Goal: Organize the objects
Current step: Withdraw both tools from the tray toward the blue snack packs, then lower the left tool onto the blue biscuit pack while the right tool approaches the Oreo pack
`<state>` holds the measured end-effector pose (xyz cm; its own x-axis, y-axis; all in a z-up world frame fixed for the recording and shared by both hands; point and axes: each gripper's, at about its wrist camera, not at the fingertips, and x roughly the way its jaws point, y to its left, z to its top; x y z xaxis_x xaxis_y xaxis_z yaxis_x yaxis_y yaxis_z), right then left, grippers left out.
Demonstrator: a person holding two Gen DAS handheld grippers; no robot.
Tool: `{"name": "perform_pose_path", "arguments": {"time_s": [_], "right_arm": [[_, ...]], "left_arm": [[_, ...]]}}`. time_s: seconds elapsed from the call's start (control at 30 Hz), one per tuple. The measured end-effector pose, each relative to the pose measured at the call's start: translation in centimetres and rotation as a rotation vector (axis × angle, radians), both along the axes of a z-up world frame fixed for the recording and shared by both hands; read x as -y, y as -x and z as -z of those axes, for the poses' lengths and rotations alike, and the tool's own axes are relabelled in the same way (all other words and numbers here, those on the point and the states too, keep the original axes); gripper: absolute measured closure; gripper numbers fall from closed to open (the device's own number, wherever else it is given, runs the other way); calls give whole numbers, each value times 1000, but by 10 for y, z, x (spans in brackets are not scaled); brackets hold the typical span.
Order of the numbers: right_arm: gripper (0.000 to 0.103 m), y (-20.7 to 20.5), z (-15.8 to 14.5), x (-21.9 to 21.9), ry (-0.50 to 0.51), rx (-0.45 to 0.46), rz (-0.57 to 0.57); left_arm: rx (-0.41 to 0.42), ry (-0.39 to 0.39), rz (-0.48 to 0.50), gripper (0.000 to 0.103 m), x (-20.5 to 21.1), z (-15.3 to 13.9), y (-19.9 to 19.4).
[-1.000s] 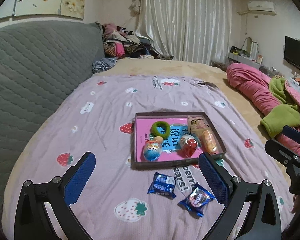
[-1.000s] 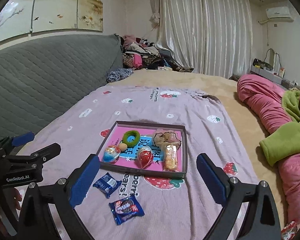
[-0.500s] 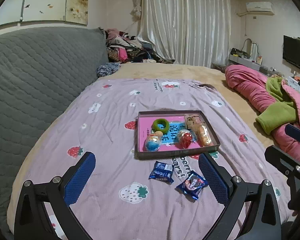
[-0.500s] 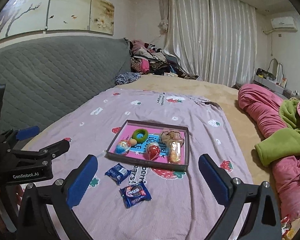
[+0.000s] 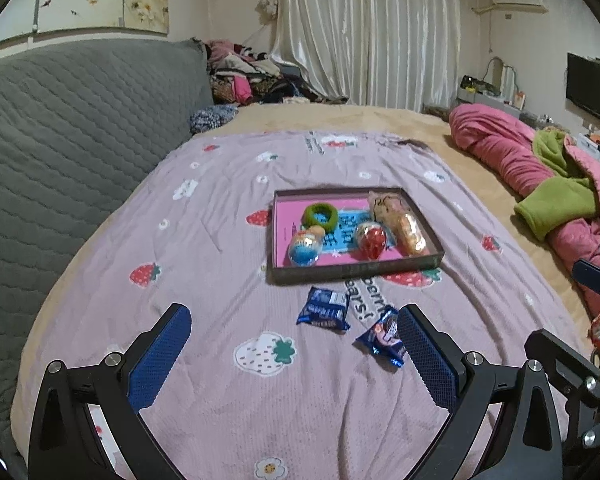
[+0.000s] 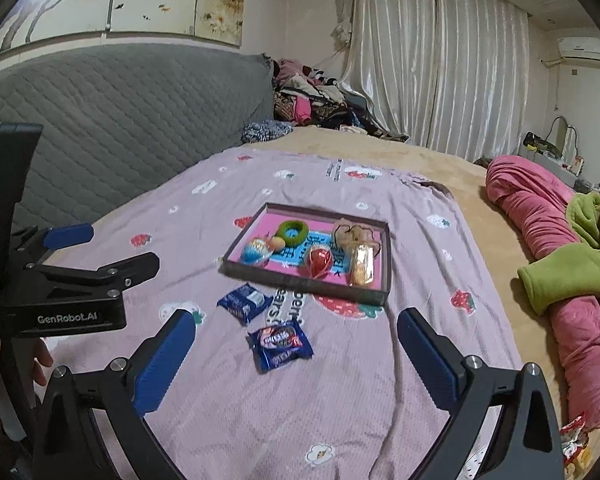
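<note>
Distance to the bed has shrunk since half a second ago: tray and packets now fill more of both views. Left hand-held gripper [image 5: 294,334] hovers low over the strawberry bedspread [image 5: 220,240], its blue pads spread wide, gripping nothing. Right hand-held gripper [image 6: 296,334] hangs alongside, likewise spread wide and empty.

Between the spread pads lie two blue snack packets: the left packet [image 6: 245,303] sits nearer the tray, its long axis slanting toward the tray's near edge; the right packet [image 6: 281,345] lies just in front of it, long axis running roughly crosswise, print facing up.

Beyond them the shallow tray [image 6: 300,280] holds a blue egg toy [image 6: 256,251], green ring [image 6: 294,231], red egg toy [image 6: 321,260] and wrapped bread [image 6: 362,266], the bread lengthwise toward the viewer.
</note>
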<state>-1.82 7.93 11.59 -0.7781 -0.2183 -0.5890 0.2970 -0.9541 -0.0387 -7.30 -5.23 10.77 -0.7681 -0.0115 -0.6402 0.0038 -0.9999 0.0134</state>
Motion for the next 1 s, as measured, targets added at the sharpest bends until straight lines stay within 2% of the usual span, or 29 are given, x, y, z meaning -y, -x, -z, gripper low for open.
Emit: {"name": "perform_pose_path", "arguments": {"time_s": [0.4, 1.0], "right_arm": [[1, 9, 51, 10, -57, 64, -37], [1, 66, 122, 25, -102, 151, -92]], "left_arm": [[84, -7, 18, 0, -8, 47, 26], [180, -12, 61, 0, -22, 116, 99]]}}
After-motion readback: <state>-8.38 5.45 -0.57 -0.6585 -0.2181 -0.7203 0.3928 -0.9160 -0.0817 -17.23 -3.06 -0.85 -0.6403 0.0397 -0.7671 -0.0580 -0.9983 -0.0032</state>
